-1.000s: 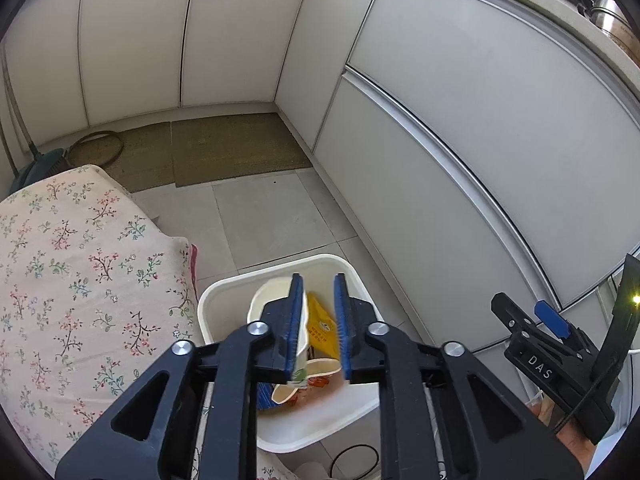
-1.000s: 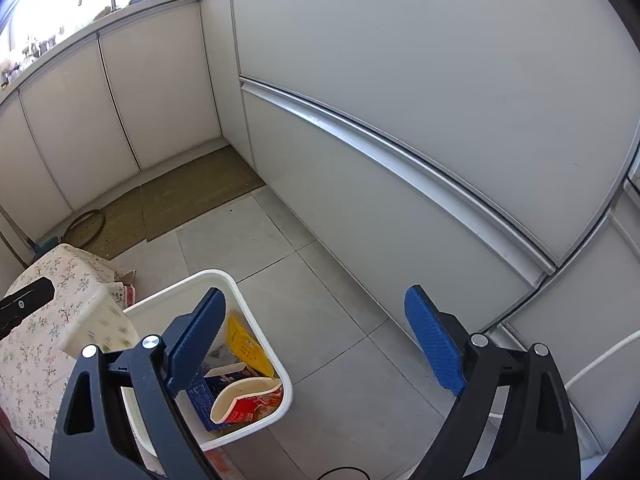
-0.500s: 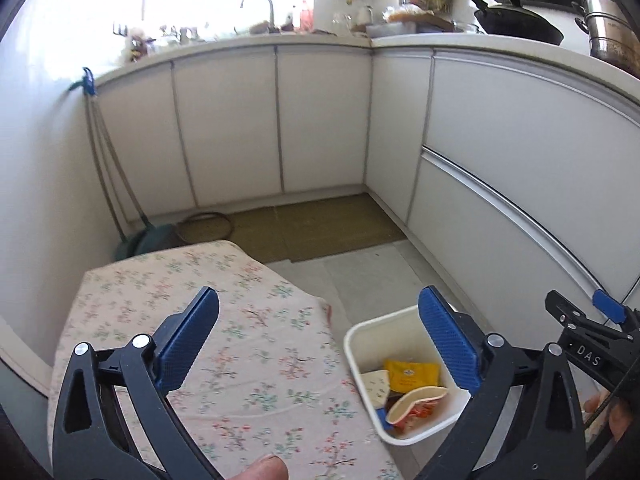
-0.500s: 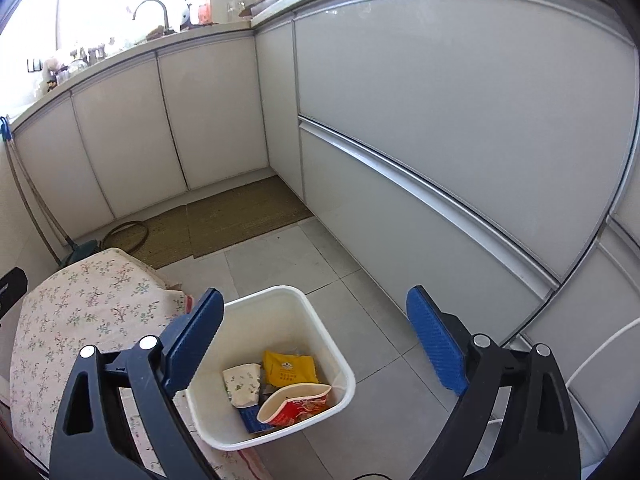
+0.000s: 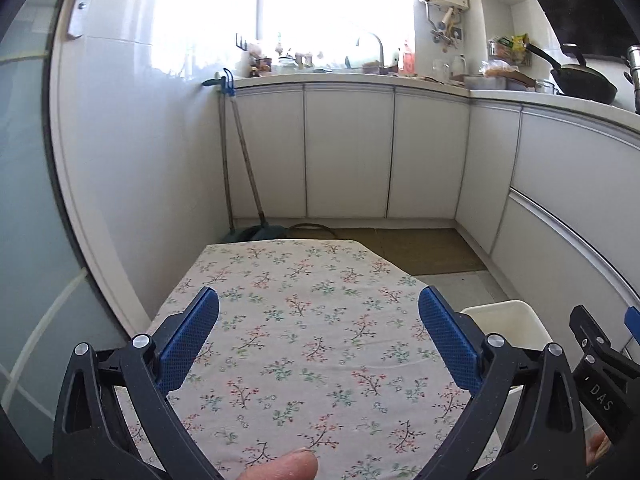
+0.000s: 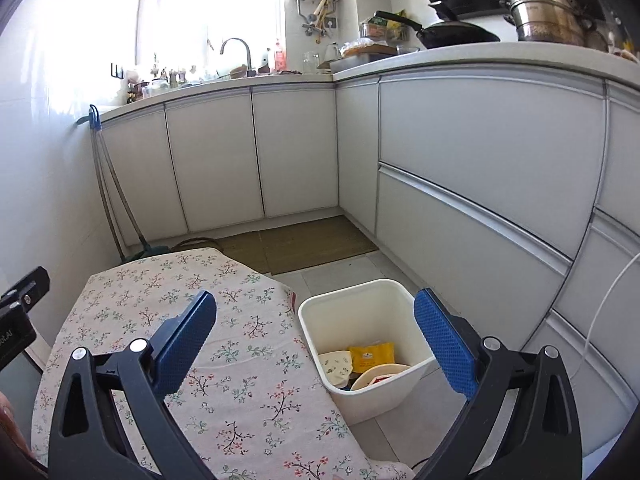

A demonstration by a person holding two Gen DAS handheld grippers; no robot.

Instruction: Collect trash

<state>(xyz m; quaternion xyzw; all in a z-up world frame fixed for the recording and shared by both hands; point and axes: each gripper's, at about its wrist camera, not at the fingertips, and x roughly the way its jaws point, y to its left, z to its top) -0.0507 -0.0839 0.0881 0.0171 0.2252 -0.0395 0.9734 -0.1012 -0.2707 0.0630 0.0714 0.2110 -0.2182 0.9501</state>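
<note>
Two grippers, both spread wide with nothing between the blue pads. From the left wrist view, the left gripper (image 5: 318, 334) hangs over a table covered in a floral tablecloth (image 5: 304, 320), jaws as far apart as they go, and all you see through the gap is cloth. A fingertip (image 5: 280, 467) of the person pokes in at the bottom edge of that view. The right gripper (image 6: 314, 338) has just been opening a touch more and it's holding nothing either; through its gap you get the table edge and the white bin (image 6: 360, 304)

That bin sits on the tiled floor just beside the table's right side, between the table and the white cabinets (image 6: 480, 152). Inside it is the trash: a yellow packet (image 6: 371, 354), a pale floral wrapper (image 6: 338, 364) to its left, and a cream paper bowl (image 6: 380, 374) with some red on it, tipped against the front wall. Something dark lies underneath, can't make out what. In the left wrist view only the top corner of the bin shows, behind the right finger, contents hidden

A brown mat (image 6: 296, 246) lies on the floor at the far end by the cabinets, and a mop handle (image 6: 114, 196) leans in the left corner. Up on the counter there's a black pan (image 6: 456, 36) and a steel pot (image 6: 548, 12), plus a sink tap (image 6: 238, 50) under the bright window
</note>
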